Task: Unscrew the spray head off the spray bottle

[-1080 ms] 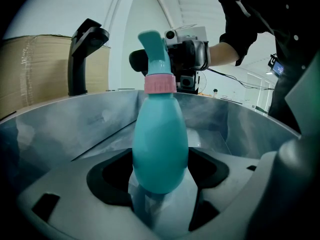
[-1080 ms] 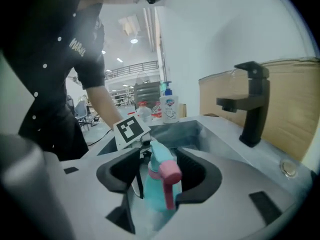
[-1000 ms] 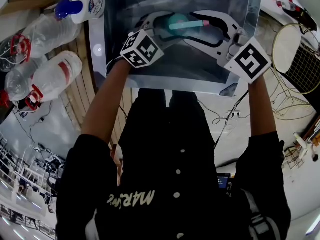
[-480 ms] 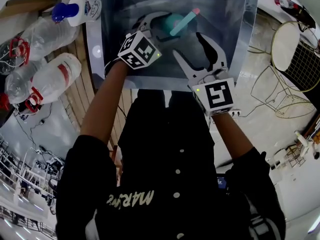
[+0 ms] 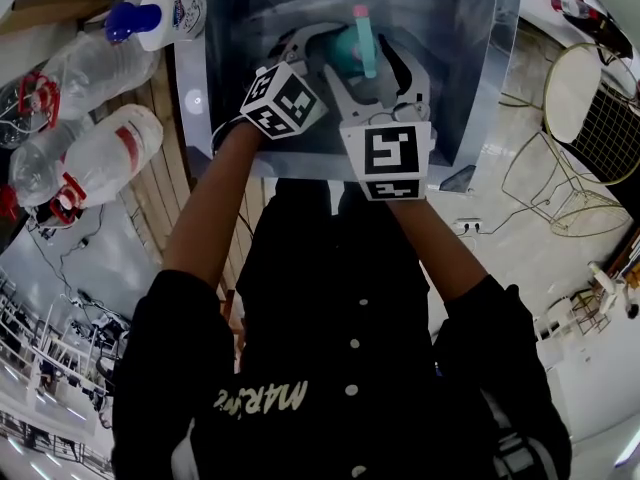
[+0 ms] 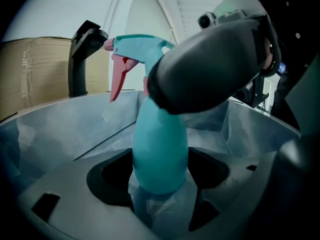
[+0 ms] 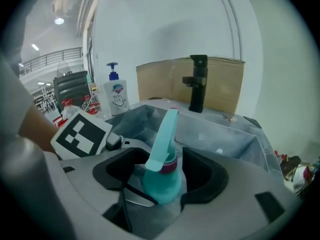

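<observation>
My left gripper (image 6: 161, 194) is clamped on the bottle (image 6: 160, 149), holding it upright in the sink (image 7: 225, 134). My right gripper (image 7: 162, 179) has just been opening; its jaws stand wide and loose around the bottle's neck, below the spray head (image 7: 165, 129), which is still on. The tap (image 7: 197, 84) stands beyond.

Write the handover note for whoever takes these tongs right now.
Left tongs: shut on the spray bottle, holding it upright in the sink.
Right tongs: open. Their jaws have just been opening wide, and the pink collar under the spray head stands between them, ungripped.
Done: nothing visible yet; the head sits on the bottle.
To do: close on the collar, unscrew, lift the head off.
</observation>
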Demonstrator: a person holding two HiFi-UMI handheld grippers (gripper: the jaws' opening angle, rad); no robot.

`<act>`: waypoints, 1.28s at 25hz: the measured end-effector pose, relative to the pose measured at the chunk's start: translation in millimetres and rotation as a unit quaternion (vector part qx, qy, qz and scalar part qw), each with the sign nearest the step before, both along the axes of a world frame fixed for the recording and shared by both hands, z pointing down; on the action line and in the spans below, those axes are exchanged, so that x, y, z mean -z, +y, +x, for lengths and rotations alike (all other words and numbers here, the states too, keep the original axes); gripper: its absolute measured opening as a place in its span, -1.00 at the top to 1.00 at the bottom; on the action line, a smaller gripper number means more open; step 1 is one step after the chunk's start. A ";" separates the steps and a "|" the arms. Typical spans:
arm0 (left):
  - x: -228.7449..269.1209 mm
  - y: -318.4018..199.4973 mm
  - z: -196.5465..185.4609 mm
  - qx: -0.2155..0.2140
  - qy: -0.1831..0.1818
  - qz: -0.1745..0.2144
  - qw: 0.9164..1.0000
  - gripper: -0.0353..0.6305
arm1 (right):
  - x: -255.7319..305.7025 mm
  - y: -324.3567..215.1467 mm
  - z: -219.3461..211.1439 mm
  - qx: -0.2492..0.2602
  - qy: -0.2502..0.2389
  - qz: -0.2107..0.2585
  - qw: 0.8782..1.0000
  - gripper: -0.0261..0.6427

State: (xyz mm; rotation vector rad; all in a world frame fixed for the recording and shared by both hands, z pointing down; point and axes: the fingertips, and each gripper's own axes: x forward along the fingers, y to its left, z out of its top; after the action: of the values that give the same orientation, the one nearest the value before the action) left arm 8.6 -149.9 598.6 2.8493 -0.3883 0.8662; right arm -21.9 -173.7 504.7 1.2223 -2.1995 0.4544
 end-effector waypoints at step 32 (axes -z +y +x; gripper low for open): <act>0.5 -1.4 -0.4 -0.012 0.000 0.002 1.000 -0.19 | 23.5 -0.2 -11.8 0.352 -0.138 0.094 0.921 0.43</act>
State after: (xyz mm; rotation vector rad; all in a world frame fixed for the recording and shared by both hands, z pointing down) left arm 8.2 -151.3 598.1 2.8637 -0.3574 0.8705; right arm -33.7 -173.9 481.2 0.3846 -2.7729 0.1175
